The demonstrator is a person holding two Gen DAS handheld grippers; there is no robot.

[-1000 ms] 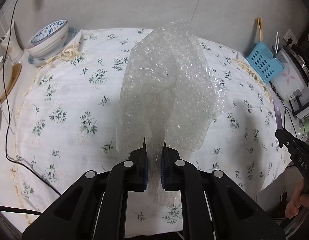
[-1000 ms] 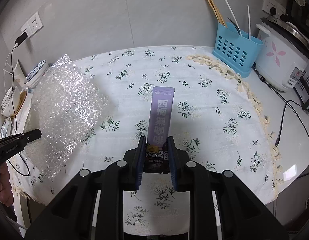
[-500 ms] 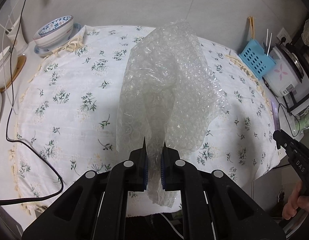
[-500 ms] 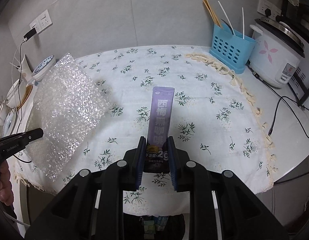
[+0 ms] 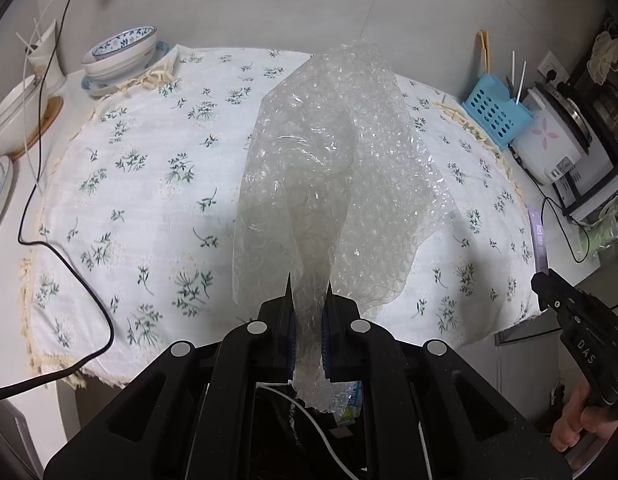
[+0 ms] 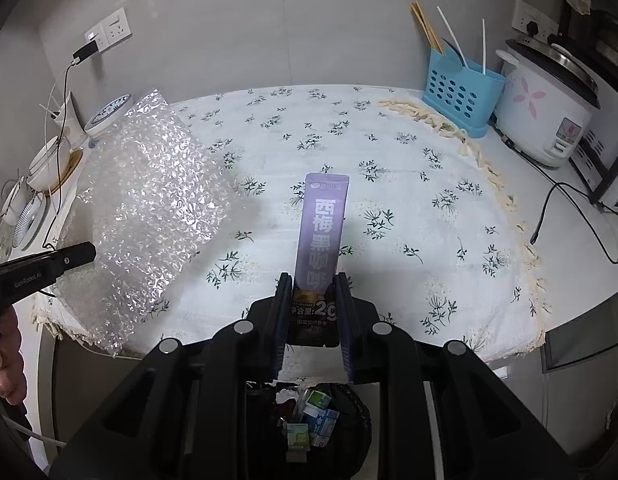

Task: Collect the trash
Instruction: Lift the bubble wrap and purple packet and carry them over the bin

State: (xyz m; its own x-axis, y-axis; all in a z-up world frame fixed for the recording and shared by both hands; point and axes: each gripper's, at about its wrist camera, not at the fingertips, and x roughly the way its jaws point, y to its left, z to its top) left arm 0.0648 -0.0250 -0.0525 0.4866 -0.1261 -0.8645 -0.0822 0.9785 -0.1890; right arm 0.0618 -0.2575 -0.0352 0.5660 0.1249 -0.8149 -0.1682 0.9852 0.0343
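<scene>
1. The tablecloth (image 6: 389, 240) covers the middle of the counter (image 6: 569, 200), which stands against the wall.
2. At the counter's right rear corner stands the utensil basket (image 6: 461, 88), on the cloth's edge; the rice cooker (image 6: 549, 108) is just to its right.
3. At the left rear corner sit stacked bowls (image 5: 121, 56), with more dishes (image 5: 13, 120) along the left edge.
4. A cable (image 5: 69, 248) runs over the cloth's left front edge.
5. The bubble wrap (image 5: 329, 168) hangs over the cloth's left front; the sachet (image 6: 321, 248) stands over its front middle.
6. A trash bin (image 6: 313, 420) lies below the front edge.
</scene>
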